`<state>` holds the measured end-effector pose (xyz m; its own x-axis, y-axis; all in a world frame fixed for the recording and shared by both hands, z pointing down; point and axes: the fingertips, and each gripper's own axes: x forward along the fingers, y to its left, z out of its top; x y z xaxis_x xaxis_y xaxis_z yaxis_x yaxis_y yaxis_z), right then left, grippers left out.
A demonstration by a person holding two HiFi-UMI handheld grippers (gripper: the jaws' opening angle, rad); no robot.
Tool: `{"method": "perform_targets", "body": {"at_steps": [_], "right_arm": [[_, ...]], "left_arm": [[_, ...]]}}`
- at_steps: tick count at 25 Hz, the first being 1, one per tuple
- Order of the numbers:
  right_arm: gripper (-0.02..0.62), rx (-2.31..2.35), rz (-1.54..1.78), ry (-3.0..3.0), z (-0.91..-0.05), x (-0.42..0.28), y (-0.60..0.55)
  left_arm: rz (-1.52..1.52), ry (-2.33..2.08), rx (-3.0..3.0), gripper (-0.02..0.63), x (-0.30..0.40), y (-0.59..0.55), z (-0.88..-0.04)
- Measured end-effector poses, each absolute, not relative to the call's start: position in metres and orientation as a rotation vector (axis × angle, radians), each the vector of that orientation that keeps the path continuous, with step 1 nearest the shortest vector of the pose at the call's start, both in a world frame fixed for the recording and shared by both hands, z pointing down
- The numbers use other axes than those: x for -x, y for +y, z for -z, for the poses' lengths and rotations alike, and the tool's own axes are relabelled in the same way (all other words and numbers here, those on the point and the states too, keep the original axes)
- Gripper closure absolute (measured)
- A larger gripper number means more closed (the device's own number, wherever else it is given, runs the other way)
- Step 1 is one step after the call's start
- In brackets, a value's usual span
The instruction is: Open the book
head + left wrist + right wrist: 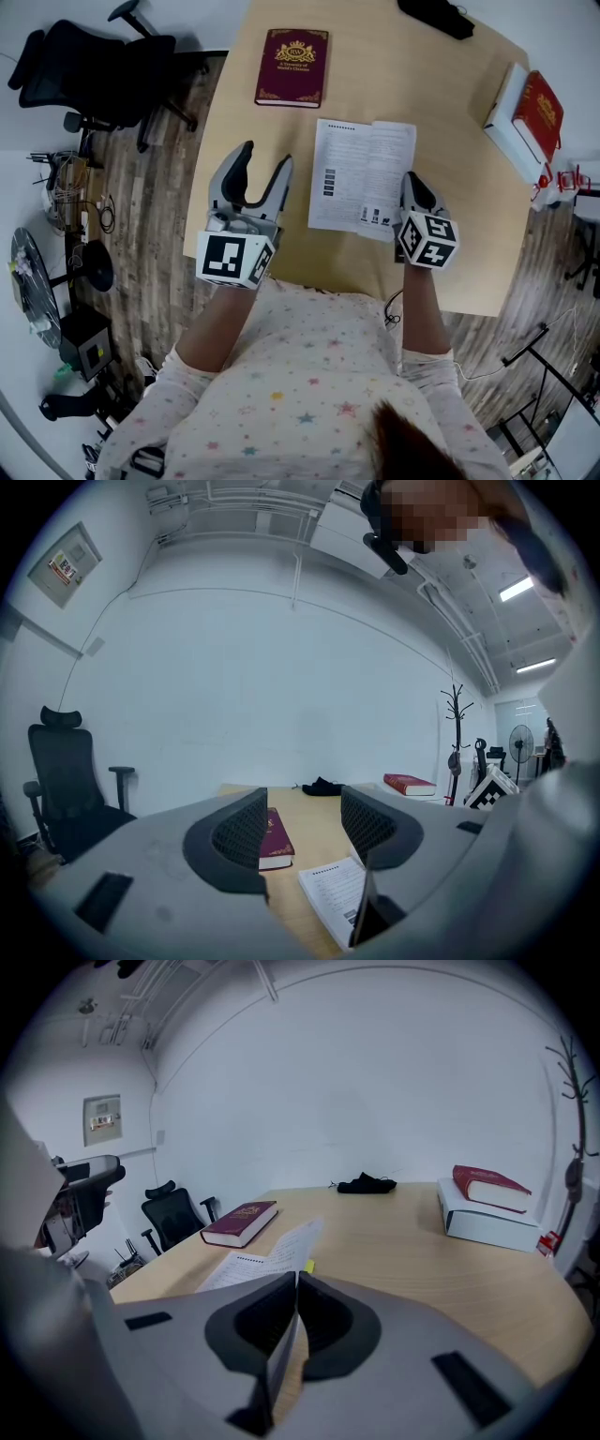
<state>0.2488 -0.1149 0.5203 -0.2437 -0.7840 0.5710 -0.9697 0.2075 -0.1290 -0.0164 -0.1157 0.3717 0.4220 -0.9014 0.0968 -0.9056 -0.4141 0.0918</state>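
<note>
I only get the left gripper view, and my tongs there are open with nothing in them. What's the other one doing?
Observer: The right tongs are shut on a page of the booklet.
Operator: Is that page flat?
Observer: No, it stands on edge between the tongs, lifted off the table.
Operator: What's under the far red book?
Observer: A white box.

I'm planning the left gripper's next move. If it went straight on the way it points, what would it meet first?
Most likely the closed maroon book, framed between the left gripper's open jaws across bare table. Its height above the table is unclear, so it might pass over.
</note>
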Motion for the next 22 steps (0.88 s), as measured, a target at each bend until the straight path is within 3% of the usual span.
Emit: {"method": "perform_targets", "body": {"at_steps": [22], "right_arm": [[0.584,-1.622,-0.625,-2.01,-0.55,-0.288,-0.113]], "left_arm": [[-0.086,-1.609,-2.53,0.365,0.01,-0.118,-0.38]]}}
